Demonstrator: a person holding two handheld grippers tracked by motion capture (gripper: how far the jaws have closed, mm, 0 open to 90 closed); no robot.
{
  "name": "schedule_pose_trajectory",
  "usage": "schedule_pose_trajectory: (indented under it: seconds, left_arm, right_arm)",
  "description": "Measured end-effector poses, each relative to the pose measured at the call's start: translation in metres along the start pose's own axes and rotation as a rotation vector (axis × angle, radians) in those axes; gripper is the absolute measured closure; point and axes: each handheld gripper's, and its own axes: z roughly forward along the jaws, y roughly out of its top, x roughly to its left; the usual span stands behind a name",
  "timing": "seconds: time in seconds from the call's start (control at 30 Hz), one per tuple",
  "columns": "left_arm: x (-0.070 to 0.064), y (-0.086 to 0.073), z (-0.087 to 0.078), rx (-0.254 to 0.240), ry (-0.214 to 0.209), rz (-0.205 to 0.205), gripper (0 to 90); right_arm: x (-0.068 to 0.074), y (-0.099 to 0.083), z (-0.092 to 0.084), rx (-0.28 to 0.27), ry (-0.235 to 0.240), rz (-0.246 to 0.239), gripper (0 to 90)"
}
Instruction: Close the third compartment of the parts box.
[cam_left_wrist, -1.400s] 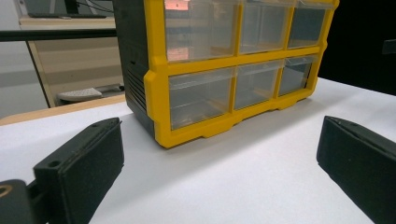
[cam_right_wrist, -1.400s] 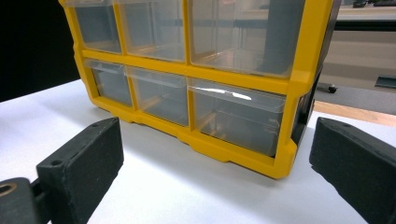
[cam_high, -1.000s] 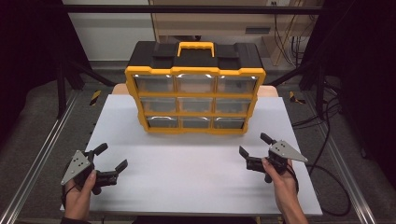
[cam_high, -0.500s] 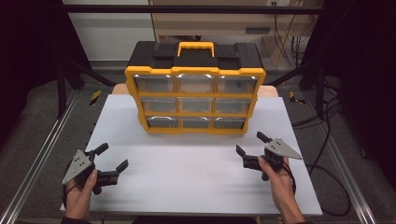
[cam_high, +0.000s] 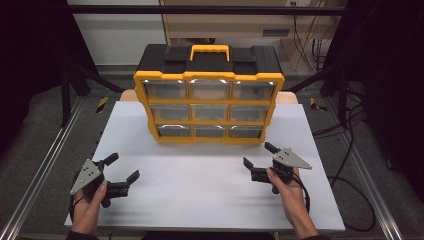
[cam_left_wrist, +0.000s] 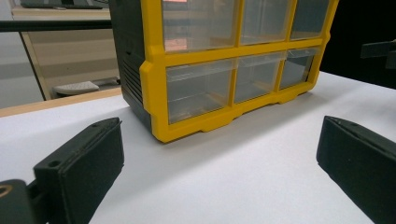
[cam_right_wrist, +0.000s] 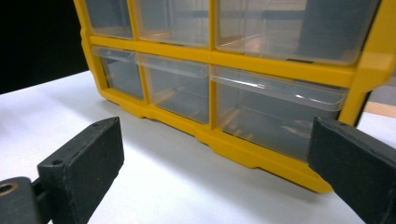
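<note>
A yellow and black drawer cabinet (cam_high: 209, 95) stands upright at the far middle of the white table (cam_high: 210, 195), its nine clear drawers facing the person. The right gripper (cam_high: 261, 161) sits near the cabinet's right front corner, jaws wide apart and gripping nothing; in the right gripper view the bottom right drawer (cam_right_wrist: 275, 114) lies just beyond them. The left gripper (cam_high: 122, 167) rests at the near left of the table, well apart from the cabinet, jaws also spread and empty, pointed toward the cabinet's left front corner (cam_left_wrist: 156, 107)
</note>
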Motion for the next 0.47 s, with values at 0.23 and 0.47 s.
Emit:
schedule_pose_trajectory:
  seconds: [0.23, 0.47]
  left_arm:
    - [0.002, 0.0, 0.004, -0.005, -0.008, -0.012, 0.8]
    - [0.0, 0.002, 0.003, -0.031, -0.028, -0.025, 0.7]
  right_arm:
    - [0.004, -0.004, 0.002, 0.03, 0.024, -0.01, 4.2]
    - [0.009, -0.006, -0.009, 0.02, 0.041, -0.021, 4.4]
